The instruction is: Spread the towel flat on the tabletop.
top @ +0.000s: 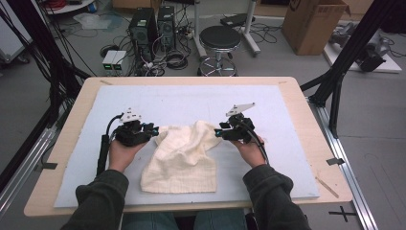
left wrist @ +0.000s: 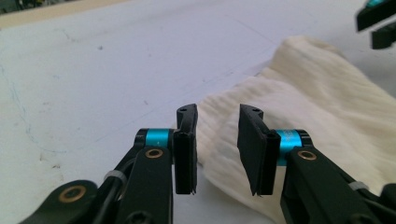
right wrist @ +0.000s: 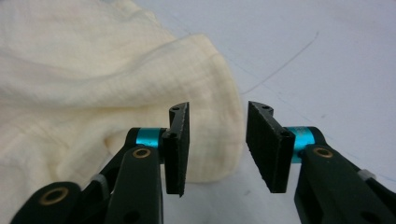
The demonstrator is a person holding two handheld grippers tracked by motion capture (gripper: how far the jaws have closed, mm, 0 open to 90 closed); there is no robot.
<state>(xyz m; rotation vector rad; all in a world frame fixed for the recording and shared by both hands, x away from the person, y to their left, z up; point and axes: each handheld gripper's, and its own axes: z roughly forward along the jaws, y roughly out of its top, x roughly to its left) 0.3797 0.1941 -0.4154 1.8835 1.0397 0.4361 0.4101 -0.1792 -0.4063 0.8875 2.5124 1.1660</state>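
A cream cloth (top: 182, 155) lies rumpled in the middle of the pale blue mat (top: 191, 103), its far edge bunched up. My left gripper (top: 154, 129) is at the cloth's far left corner, open, and the cloth's edge (left wrist: 219, 140) lies between and just beyond its jaws. My right gripper (top: 218, 132) is at the far right corner, also open, with the cloth's hem (right wrist: 215, 126) in the gap between its jaws. In the left gripper view the right gripper (left wrist: 376, 21) is visible at the top right.
The mat covers a wooden table (top: 301, 110). Behind the table stand a round black stool (top: 219, 38), computer towers (top: 152, 28) with cables, and a cardboard box (top: 313, 21). Black frame legs (top: 342, 62) flank the table.
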